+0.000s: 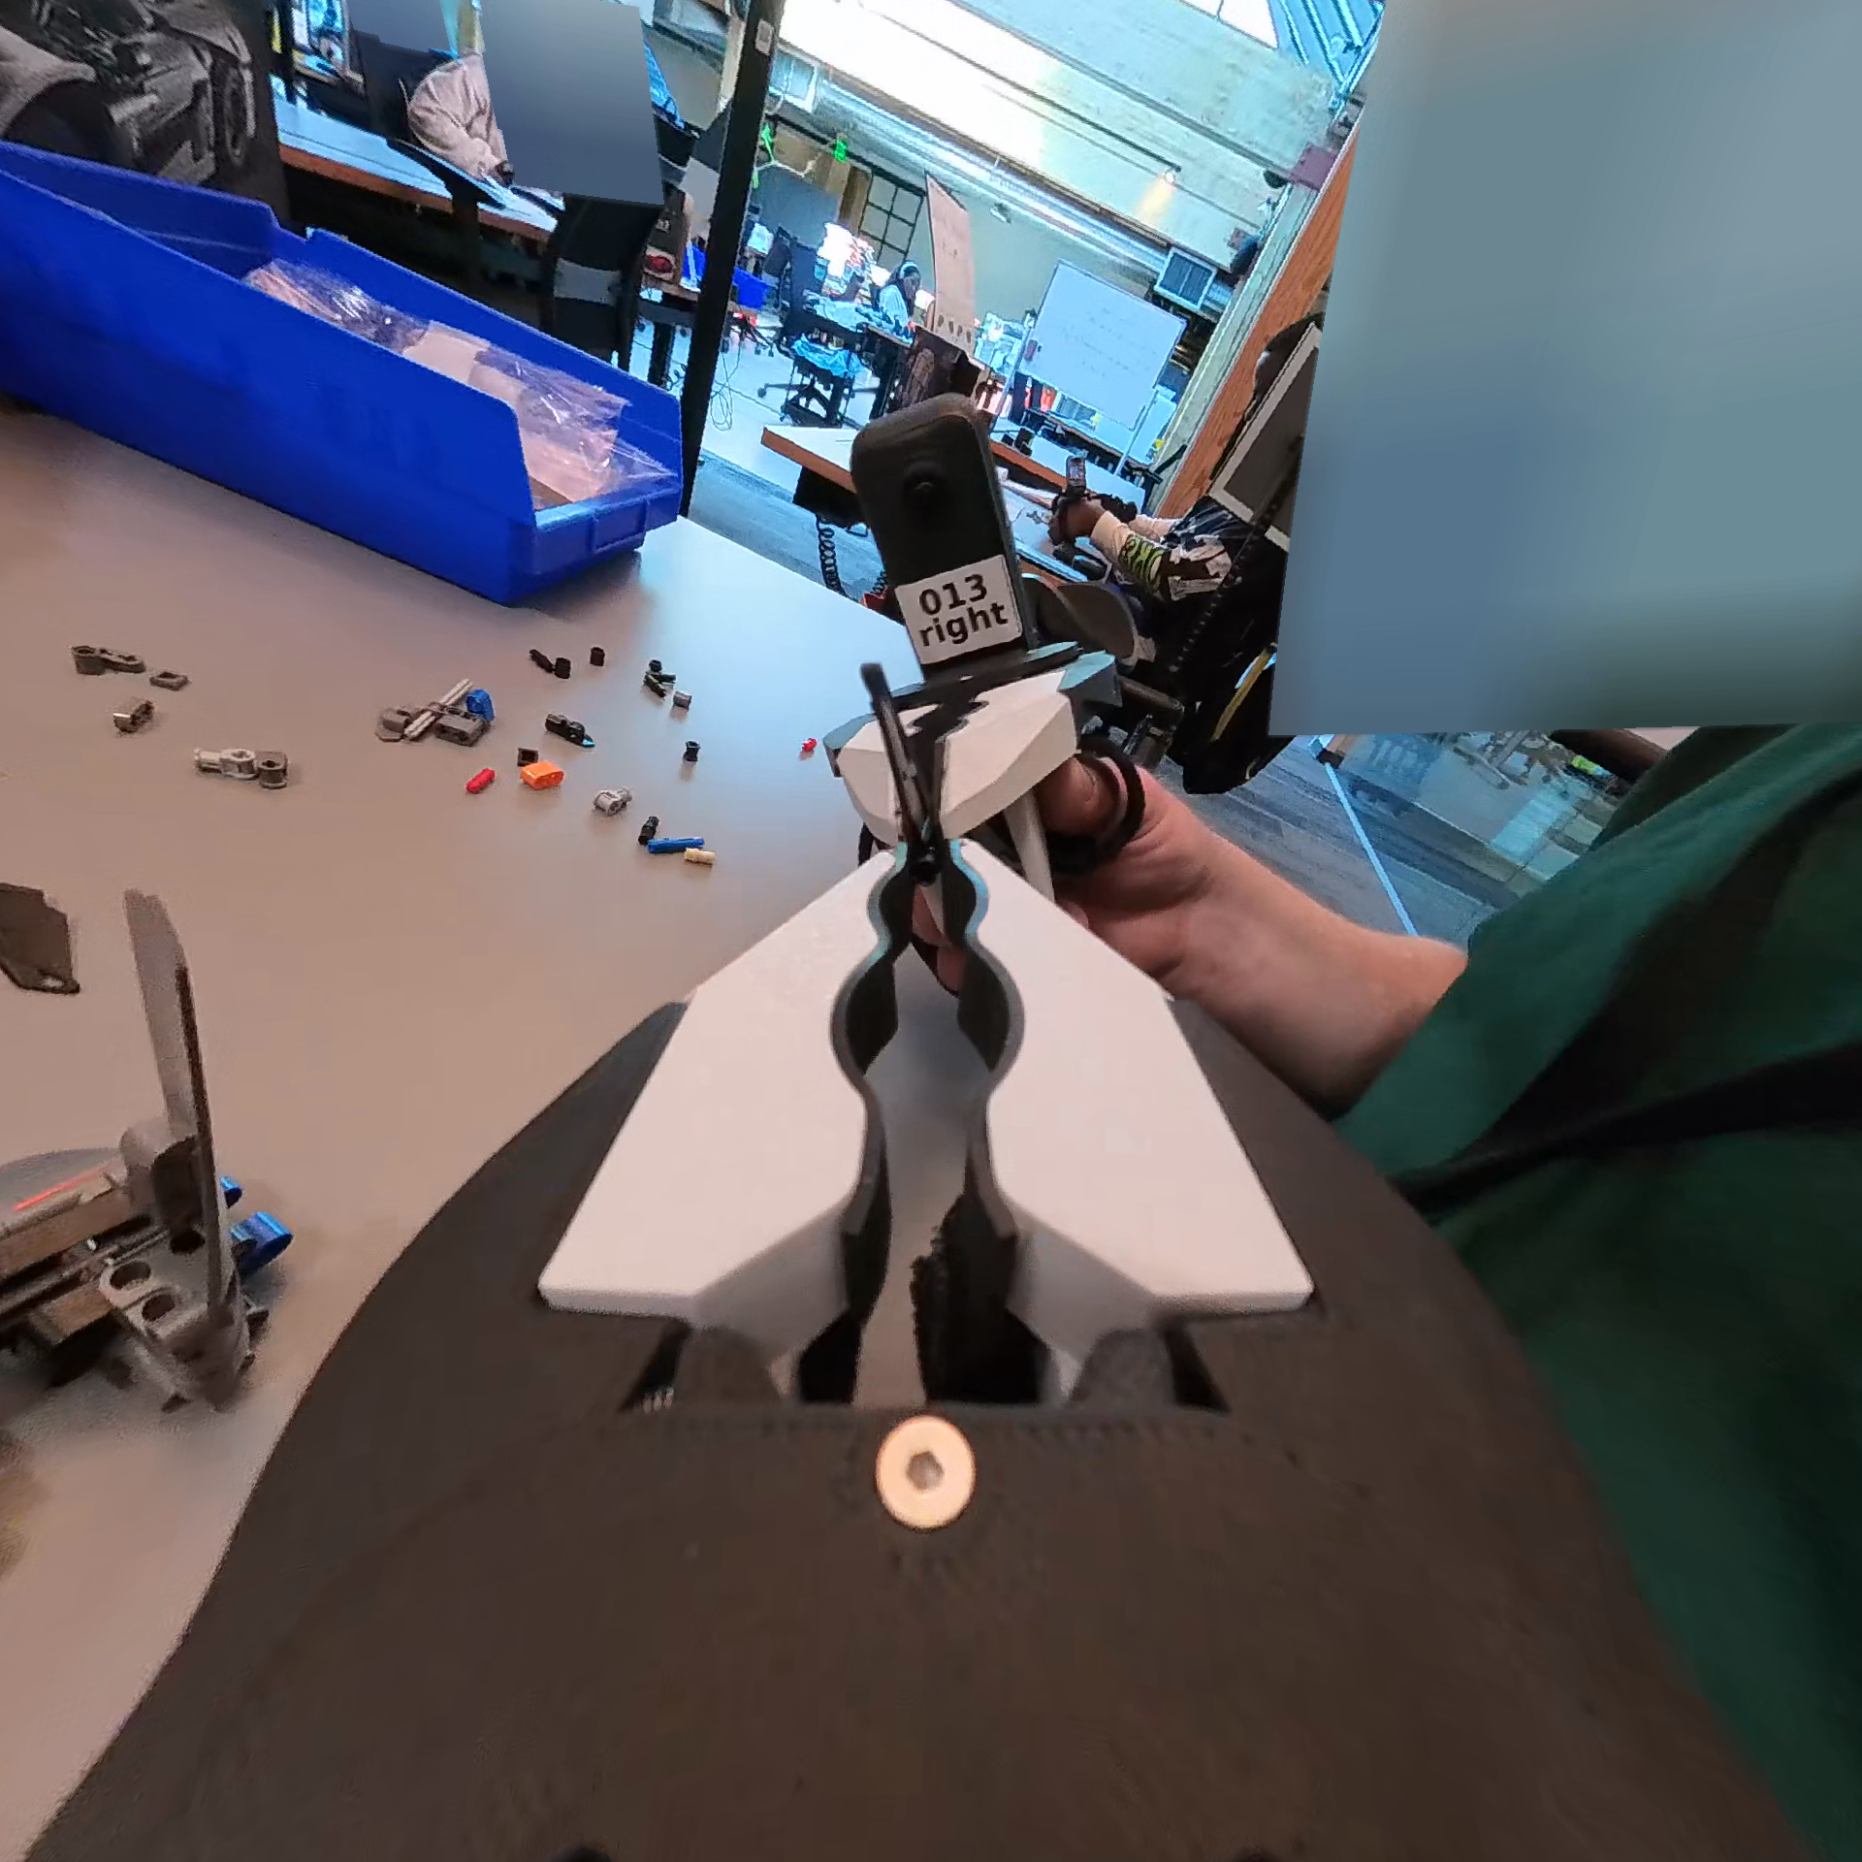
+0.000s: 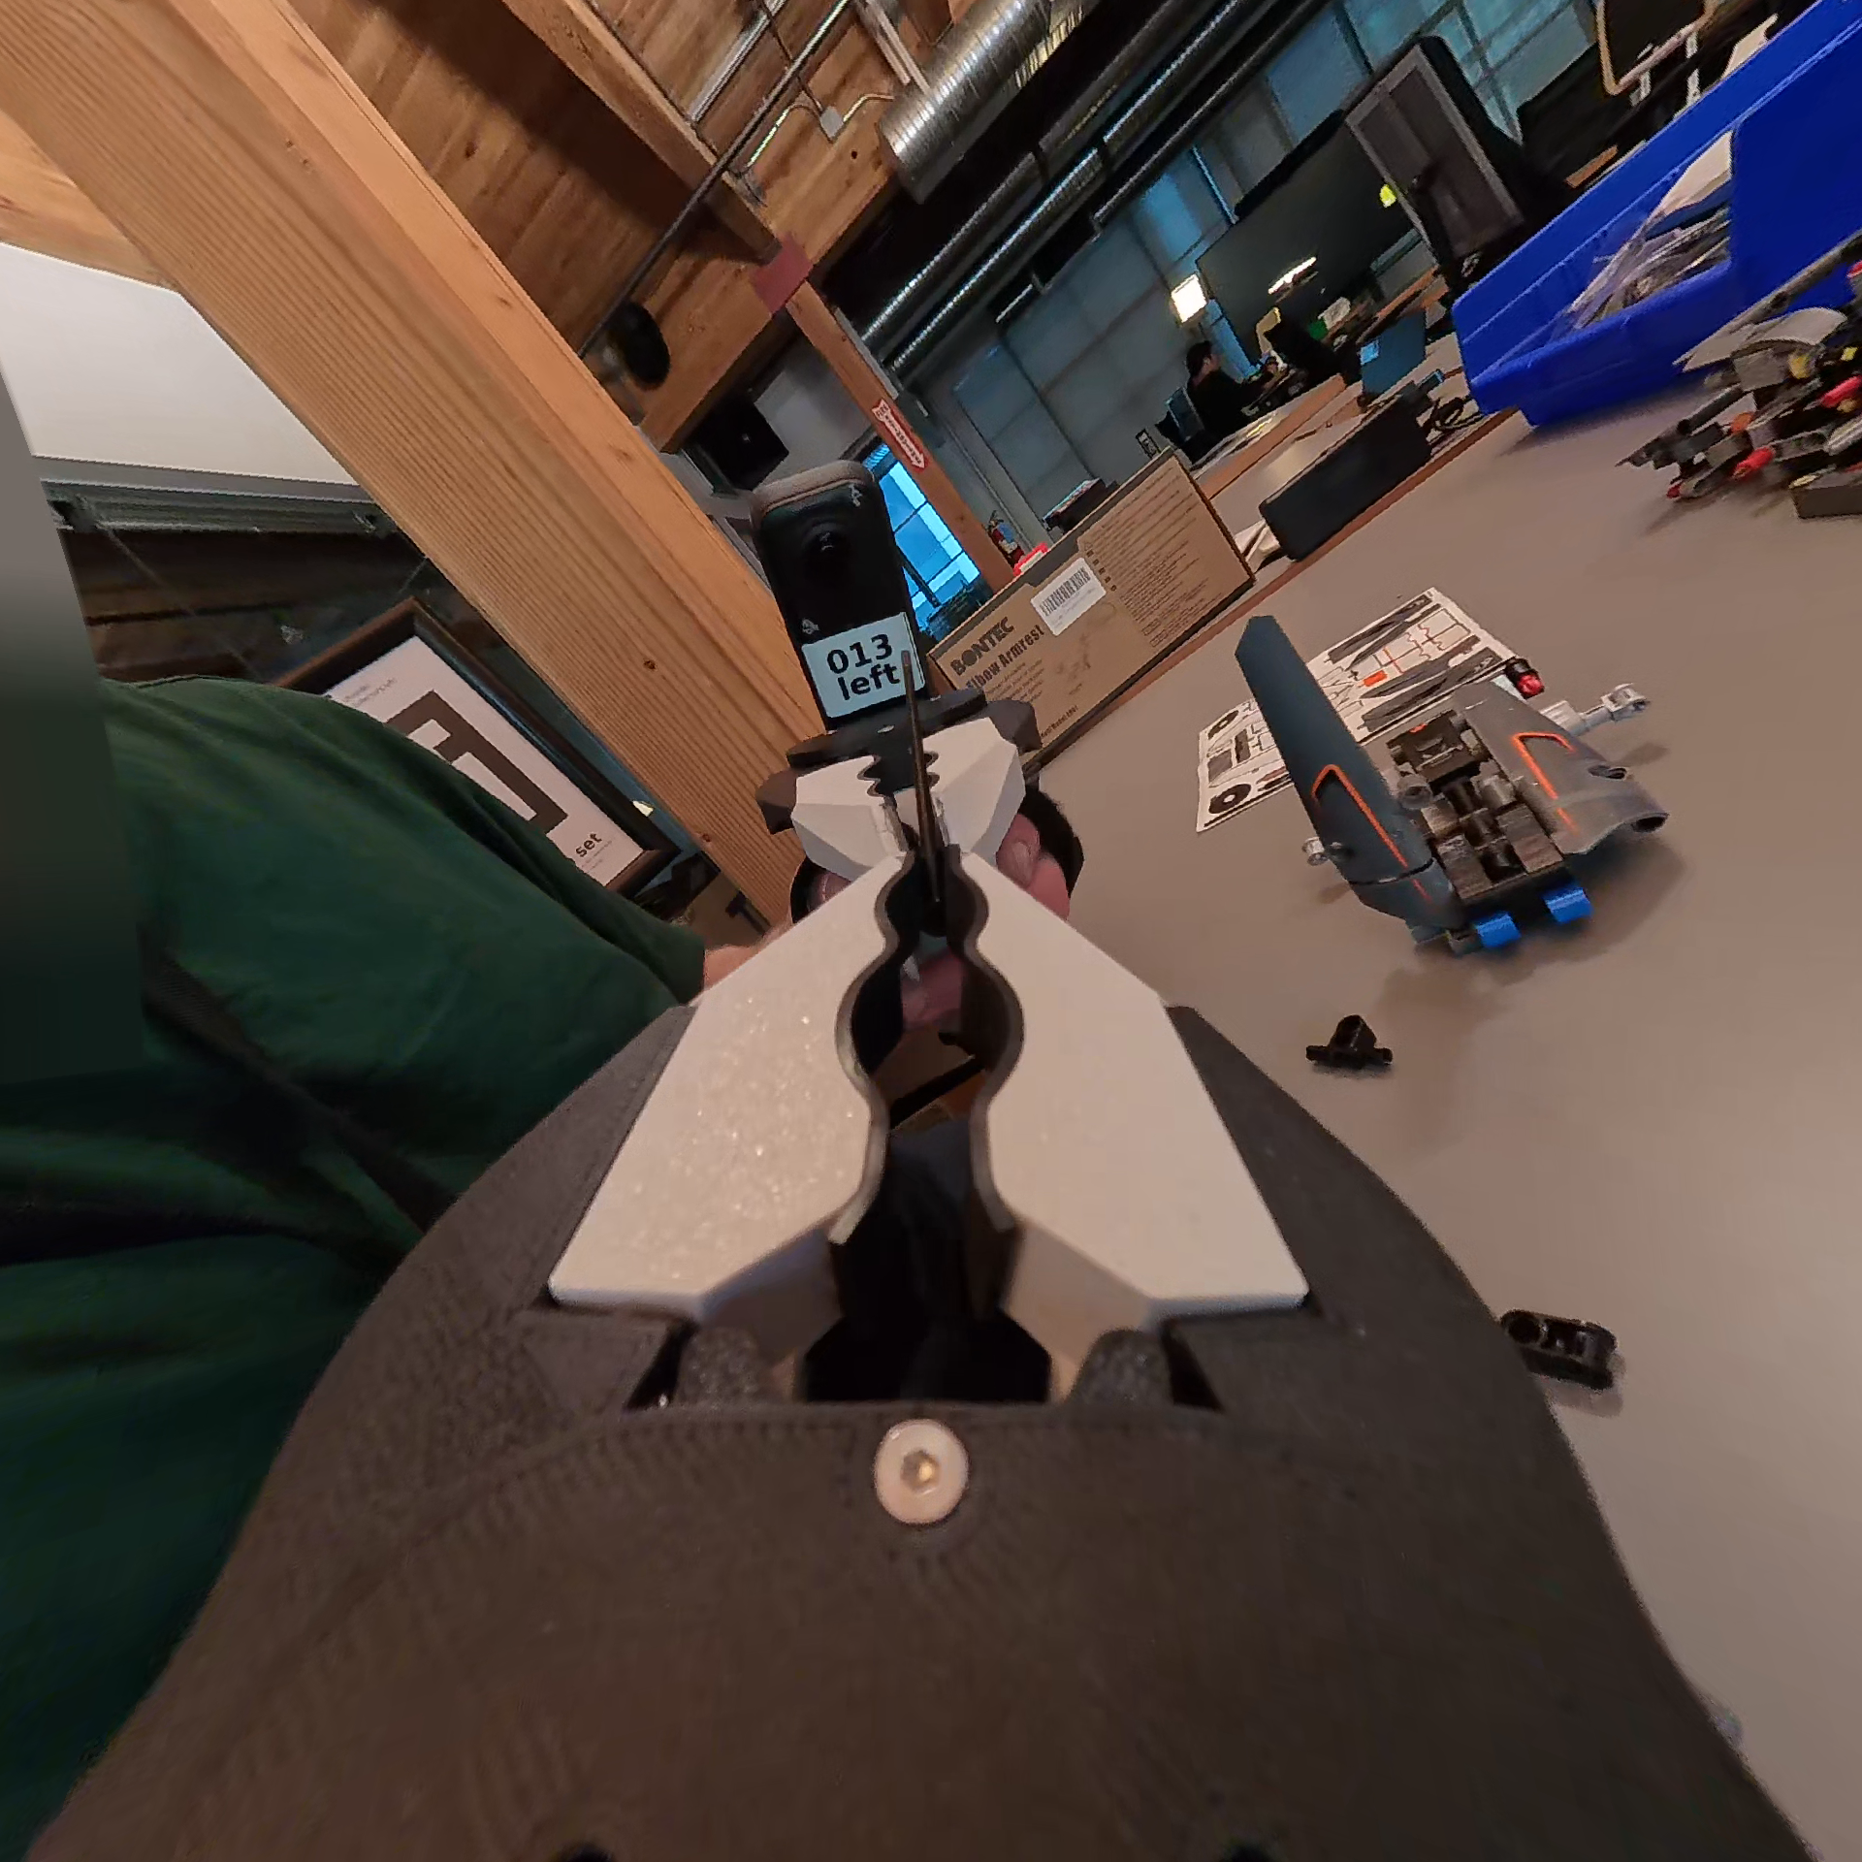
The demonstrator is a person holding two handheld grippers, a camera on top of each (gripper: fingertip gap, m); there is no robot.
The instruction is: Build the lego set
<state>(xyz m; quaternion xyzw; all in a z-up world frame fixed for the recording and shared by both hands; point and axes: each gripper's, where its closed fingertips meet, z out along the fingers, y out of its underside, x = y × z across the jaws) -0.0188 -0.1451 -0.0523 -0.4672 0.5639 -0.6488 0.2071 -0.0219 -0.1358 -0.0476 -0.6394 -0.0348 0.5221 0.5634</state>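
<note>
Your left hand-held gripper (image 1: 922,867) and right hand-held gripper (image 2: 932,887) meet tip to tip above the tabletop (image 1: 403,907), both pinching one thin black rod (image 2: 922,796), likely for a handover. Its ends are hidden. Beyond, the half-built lego model (image 2: 1461,806) waits; loose pieces (image 1: 544,776) lie scattered.

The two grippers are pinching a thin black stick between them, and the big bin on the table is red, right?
Not quite: the bin is blue, as the left wrist view shows. The rest holds: the left gripper and right gripper meet tip to tip on a thin black stick.
</note>
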